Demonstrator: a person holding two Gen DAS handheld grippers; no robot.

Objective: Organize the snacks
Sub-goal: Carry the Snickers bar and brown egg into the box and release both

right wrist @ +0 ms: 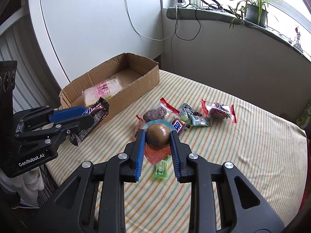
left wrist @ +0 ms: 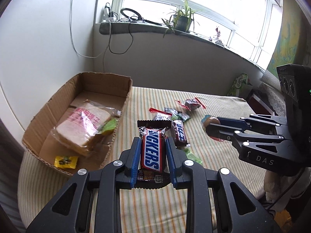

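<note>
left tool (left wrist: 152,151) pinching snickers bar (left wrist: 152,150), right tool (right wrist: 157,139) pinching packaged braised egg (right wrist: 157,136), both lifted clear, likely bound for cardboard box (right wrist: 147,77)

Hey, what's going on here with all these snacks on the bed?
A person with a gripper in each hand is sorting snacks into a cardboard box. The left gripper is shut on a Snickers bar, held just right of the box. The right gripper is shut on a packaged brown egg above the striped sheet. A bagged sandwich and a yellow candy are already in the box. Several wrapped snacks are not yet in it.
</note>
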